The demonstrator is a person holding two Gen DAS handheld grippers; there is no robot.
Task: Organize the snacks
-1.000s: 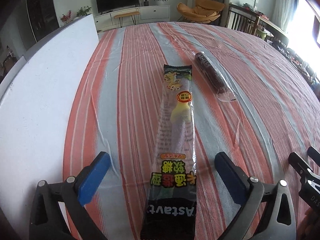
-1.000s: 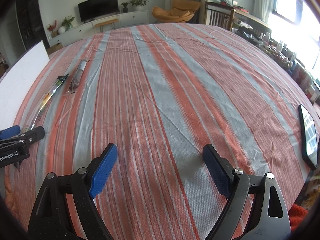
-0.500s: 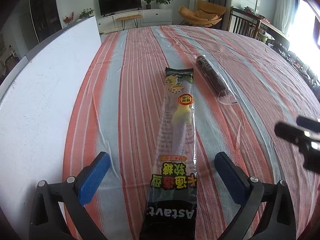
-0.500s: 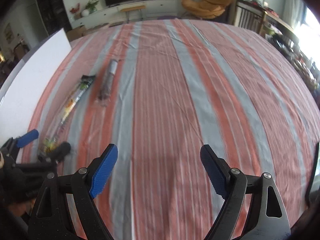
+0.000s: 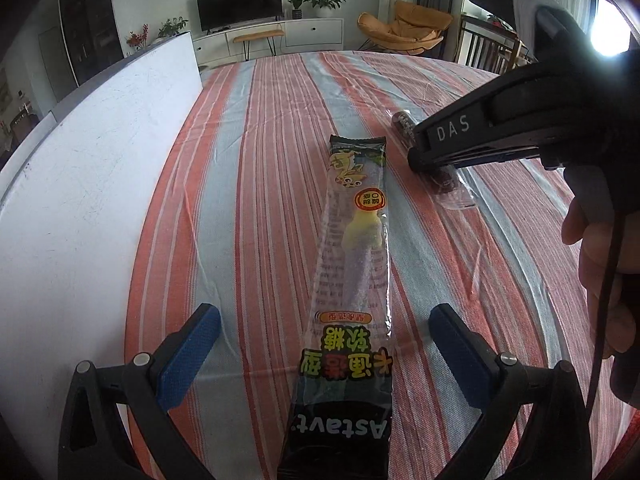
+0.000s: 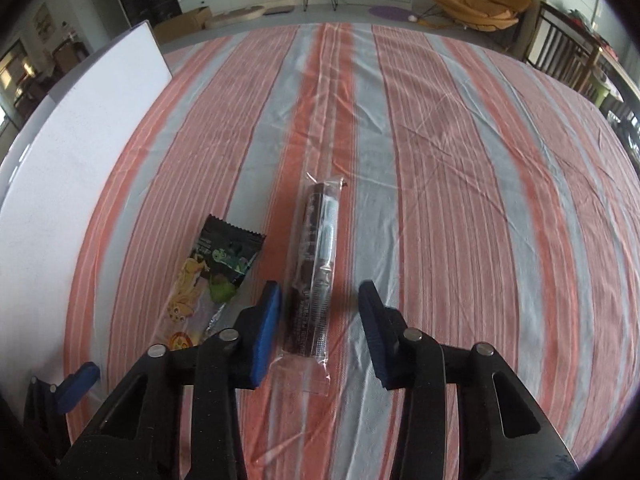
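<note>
The right gripper (image 6: 320, 320) has swung in from the bare cloth to straddle the dark snack stick in clear wrap (image 6: 314, 276), its fingers closing with gaps still either side. The left gripper (image 5: 326, 356) hangs with fingers wide apart over the long gummy candy packet (image 5: 354, 264). Both snacks lie side by side on the striped surface (image 6: 460, 160), a white board (image 6: 80, 132) beyond.

The orange-and-grey striped tablecloth (image 6: 460, 208) is lying bare and open to the right and far side. Along the left edge, a tall white flat board (image 6: 80, 152) is walling off that side. Two things are occupying the near middle: a long clear-and-black gummy candy packet (image 5: 356, 264) and, just beside it, a dark brown snack stick in clear wrap (image 6: 316, 276), with a narrow cloth strip showing between them.
</note>
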